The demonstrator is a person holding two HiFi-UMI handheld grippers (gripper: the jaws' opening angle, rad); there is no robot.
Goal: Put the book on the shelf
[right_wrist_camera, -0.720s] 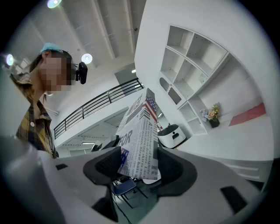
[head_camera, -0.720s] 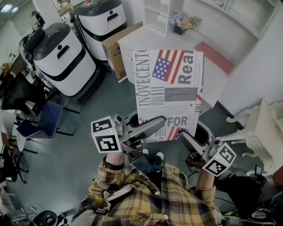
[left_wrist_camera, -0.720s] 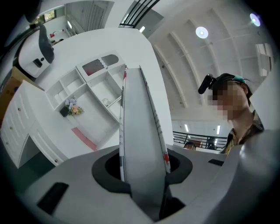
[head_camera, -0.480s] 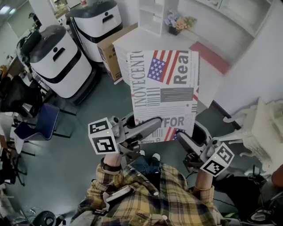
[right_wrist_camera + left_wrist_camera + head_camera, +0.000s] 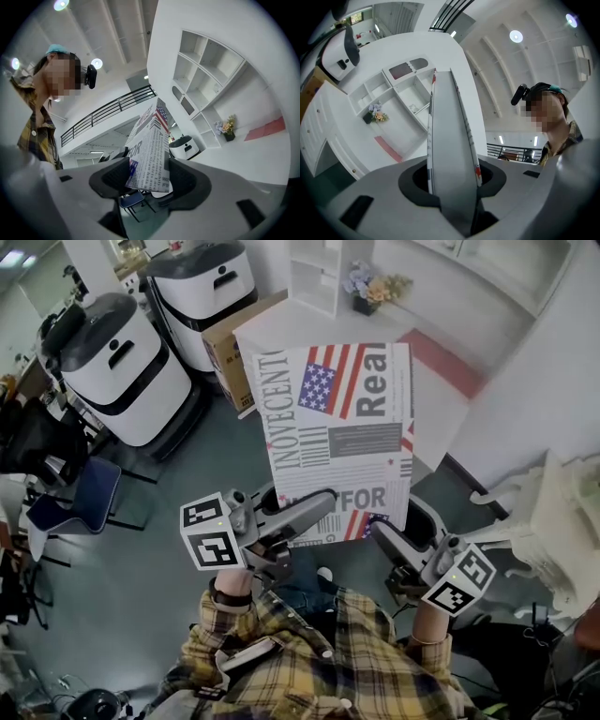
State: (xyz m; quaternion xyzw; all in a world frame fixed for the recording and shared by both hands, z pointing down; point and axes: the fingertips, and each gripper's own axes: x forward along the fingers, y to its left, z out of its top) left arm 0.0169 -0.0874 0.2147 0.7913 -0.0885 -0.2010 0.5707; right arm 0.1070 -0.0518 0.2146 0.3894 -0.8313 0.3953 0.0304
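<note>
The book [image 5: 342,437] is held up on end in the air, its long axis running away from the person toward the white shelf [image 5: 314,277] beyond its top edge. The left gripper [image 5: 314,512], angled slightly upward, is clamped on the lower edge. The right gripper [image 5: 408,529] seems to pinch the lower right corner, jaws partly apart around it, with both arms reaching forward

The person wears a long-sleeved plaid shirt [image 5: 328,667] in yellow and dark checks, with a black band [image 5: 223,593] at the left wrist. A black camera [image 5: 519,94] rides on a teal headband. The left tool [image 5: 317,508] and the right tool [image 5: 392,538] are grey with dark pads, and each bears a white cube printed with black square markers.
</note>
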